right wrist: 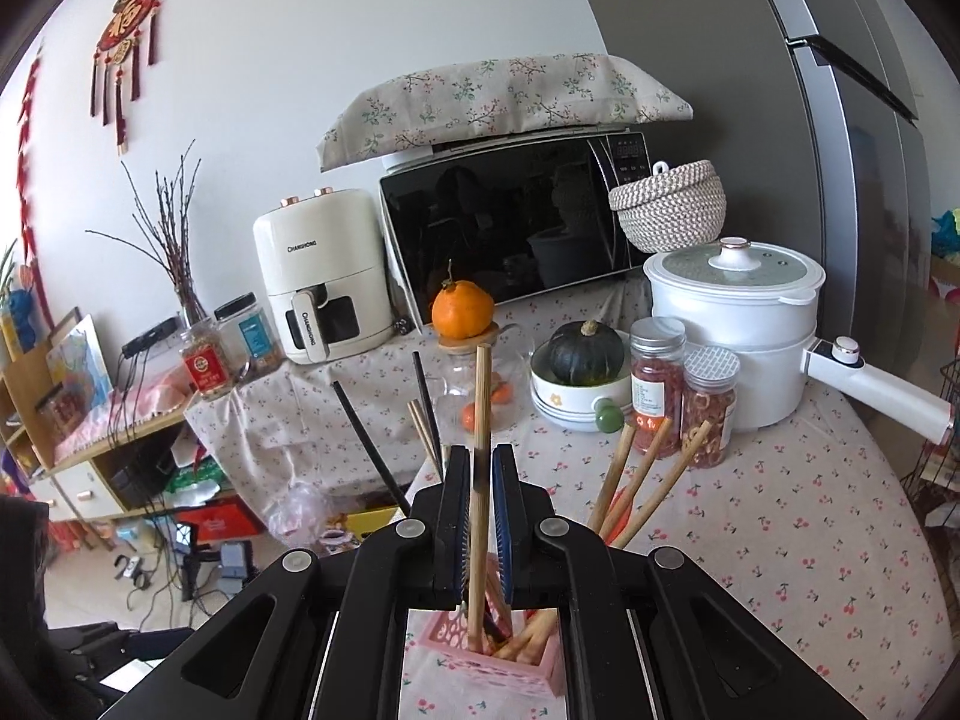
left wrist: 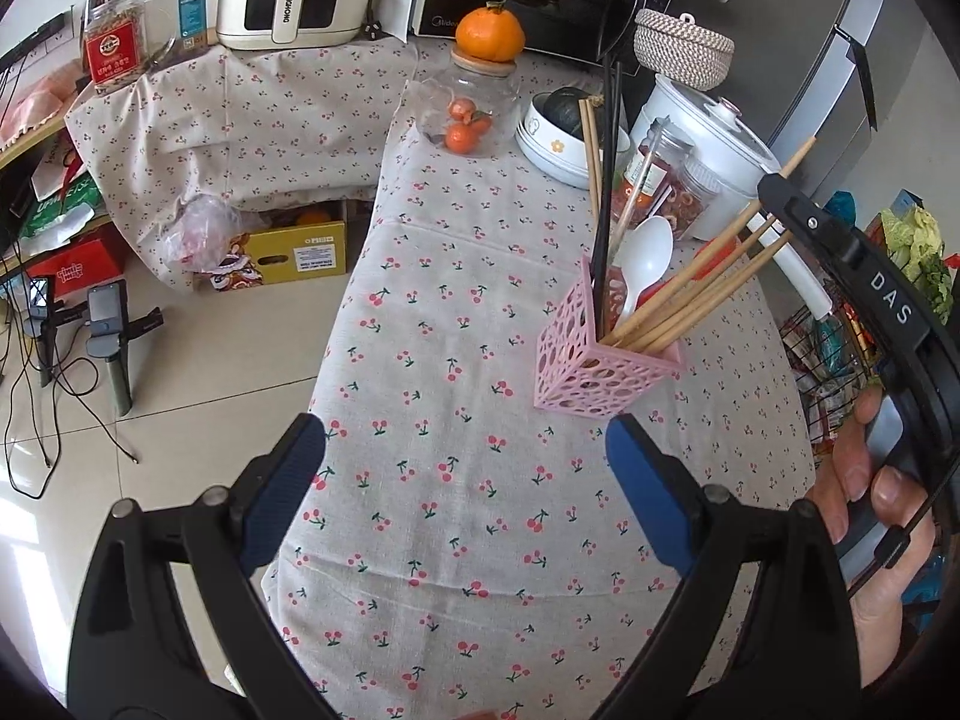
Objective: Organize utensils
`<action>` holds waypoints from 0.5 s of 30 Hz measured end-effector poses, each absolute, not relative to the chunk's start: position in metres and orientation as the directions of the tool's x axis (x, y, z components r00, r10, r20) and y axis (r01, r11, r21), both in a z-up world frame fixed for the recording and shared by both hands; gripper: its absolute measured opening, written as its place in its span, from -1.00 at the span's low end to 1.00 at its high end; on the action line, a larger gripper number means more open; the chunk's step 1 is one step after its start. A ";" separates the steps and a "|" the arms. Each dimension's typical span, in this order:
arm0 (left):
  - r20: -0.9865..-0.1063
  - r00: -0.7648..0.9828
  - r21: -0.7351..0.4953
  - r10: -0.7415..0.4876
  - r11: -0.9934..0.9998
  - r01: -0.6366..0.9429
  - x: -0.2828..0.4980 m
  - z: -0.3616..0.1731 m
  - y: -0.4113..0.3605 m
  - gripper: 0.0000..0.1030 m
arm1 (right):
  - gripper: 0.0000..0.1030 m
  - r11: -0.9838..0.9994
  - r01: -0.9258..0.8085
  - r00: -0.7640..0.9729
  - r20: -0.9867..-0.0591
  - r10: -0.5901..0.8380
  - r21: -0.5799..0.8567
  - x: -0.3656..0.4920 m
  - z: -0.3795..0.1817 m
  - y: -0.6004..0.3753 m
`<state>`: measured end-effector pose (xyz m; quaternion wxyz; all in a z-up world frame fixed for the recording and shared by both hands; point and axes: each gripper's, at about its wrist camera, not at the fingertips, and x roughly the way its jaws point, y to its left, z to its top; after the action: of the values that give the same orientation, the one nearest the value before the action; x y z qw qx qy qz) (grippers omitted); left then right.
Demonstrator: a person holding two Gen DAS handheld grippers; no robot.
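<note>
A pink perforated utensil holder (left wrist: 606,360) stands on the cherry-print tablecloth (left wrist: 456,480). It holds several wooden chopsticks (left wrist: 690,294), two black chopsticks (left wrist: 609,180) and a white plastic spoon (left wrist: 645,264). My left gripper (left wrist: 465,480) is open and empty, low over the cloth in front of the holder. My right gripper (right wrist: 480,456) is shut on one wooden chopstick (right wrist: 480,420), whose lower end sits inside the holder (right wrist: 486,654). In the left wrist view the right gripper's black body (left wrist: 852,276) comes in from the right above the holder.
Behind the holder stand two spice jars (right wrist: 684,396), a white pot (right wrist: 738,324), a bowl with a dark squash (right wrist: 585,354), a glass jar with oranges (left wrist: 471,102), a microwave (right wrist: 510,222) and an air fryer (right wrist: 324,276). The table's left edge drops to the floor (left wrist: 180,360).
</note>
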<state>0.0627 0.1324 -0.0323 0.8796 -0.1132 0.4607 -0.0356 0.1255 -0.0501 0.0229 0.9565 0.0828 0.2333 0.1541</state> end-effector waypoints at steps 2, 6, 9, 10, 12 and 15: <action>-0.796 0.583 -0.228 -0.165 0.973 -0.036 0.061 -0.030 0.130 0.83 | -0.60 0.936 -0.256 0.846 -0.412 0.338 0.242 0.122 0.027 -0.055; -0.791 0.596 -0.206 -0.139 0.978 -0.045 0.055 -0.024 0.123 0.84 | 0.04 0.928 -0.239 0.868 -0.366 0.336 0.286 0.106 0.041 -0.075; -0.776 0.615 -0.216 -0.142 0.975 -0.048 0.046 -0.018 0.115 0.98 | 0.29 0.930 -0.213 0.877 -0.361 0.318 0.301 0.089 0.050 -0.095; -0.769 0.624 -0.213 -0.138 0.976 -0.047 0.043 -0.016 0.112 0.98 | 0.41 0.933 -0.199 0.880 -0.364 0.305 0.299 0.082 0.052 -0.103; -0.762 0.636 -0.204 -0.127 0.978 -0.049 0.036 -0.013 0.105 0.98 | 0.59 0.943 -0.182 0.878 -0.384 0.284 0.280 0.069 0.055 -0.116; -0.770 0.627 -0.186 -0.117 0.982 -0.045 0.029 -0.011 0.093 0.98 | 0.70 0.966 -0.159 0.875 -0.423 0.234 0.205 0.050 0.059 -0.133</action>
<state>0.0288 0.0928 -0.0114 0.8971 -0.0939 0.4312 -0.0199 0.0496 -0.1330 0.0588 0.9648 0.0824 0.2280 0.1017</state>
